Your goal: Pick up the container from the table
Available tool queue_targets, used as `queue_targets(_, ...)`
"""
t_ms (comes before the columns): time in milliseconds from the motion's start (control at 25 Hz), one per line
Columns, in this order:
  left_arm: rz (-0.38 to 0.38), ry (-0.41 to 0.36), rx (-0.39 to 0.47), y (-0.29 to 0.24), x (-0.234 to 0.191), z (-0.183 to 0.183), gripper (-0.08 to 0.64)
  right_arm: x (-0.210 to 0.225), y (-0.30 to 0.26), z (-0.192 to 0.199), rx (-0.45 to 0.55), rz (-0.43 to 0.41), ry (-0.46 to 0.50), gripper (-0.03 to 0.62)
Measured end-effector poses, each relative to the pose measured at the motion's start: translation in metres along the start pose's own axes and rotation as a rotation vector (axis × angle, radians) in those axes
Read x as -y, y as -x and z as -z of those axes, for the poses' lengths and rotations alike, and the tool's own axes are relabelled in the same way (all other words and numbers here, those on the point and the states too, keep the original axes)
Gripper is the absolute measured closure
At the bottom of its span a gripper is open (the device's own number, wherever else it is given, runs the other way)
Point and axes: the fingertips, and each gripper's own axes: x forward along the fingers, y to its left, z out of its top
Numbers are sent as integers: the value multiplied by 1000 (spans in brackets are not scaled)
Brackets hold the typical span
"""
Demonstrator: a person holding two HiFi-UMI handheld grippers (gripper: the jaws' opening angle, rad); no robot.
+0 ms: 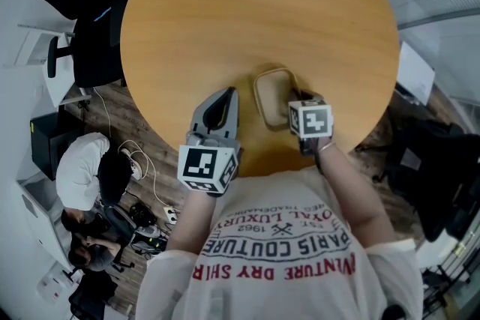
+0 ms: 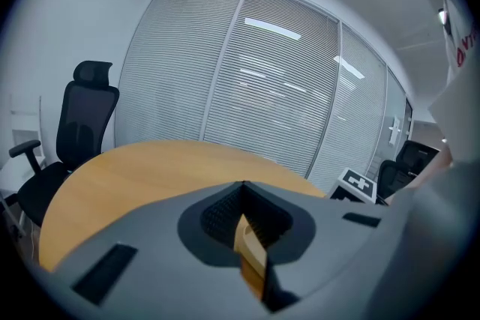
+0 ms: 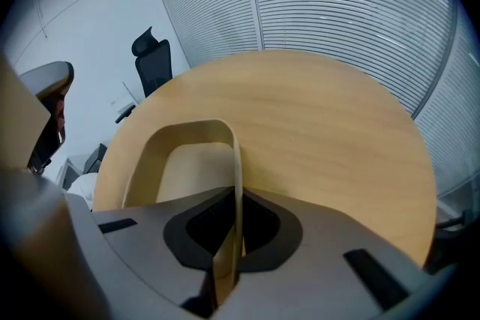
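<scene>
Container (image 1: 271,94), tan, on counter (image 1: 255,4). Right tool (image 3: 238,198) pinches its side wall; left tool (image 2: 241,187) pressed together, empty. Step: grasp made. Next, likely: steady lift.

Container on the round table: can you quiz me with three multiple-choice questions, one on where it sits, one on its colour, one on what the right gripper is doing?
1. Where on the table is the container?
A. centre
B. far edge
C. by the edge nearest the person

2. What colour is the container?
A. beige
B. blue
C. black

3. What is the right gripper doing?
A. hanging open above the container
B. shut on the container's wall
C. lying on the table away from the container

Answers:
1 C: the head view shows it just in front of the person.
2 A: both views show pale beige walls.
3 B: the right gripper view shows the thin wall pinched between the jaws.
</scene>
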Motion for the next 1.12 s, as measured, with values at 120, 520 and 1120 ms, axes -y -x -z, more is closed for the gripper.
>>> queue_targets(120,-11,2,17,6,-3,-3,559,0,9,-6,29,0,-14,589)
queue_targets(520,12,-28,78,32,8,-20,558,-12,90,-62,316,-38,-18,589)
queue_targets(1120,29,-169,239,80,12,-92,559,-52,263,-116,910,-11,76,589)
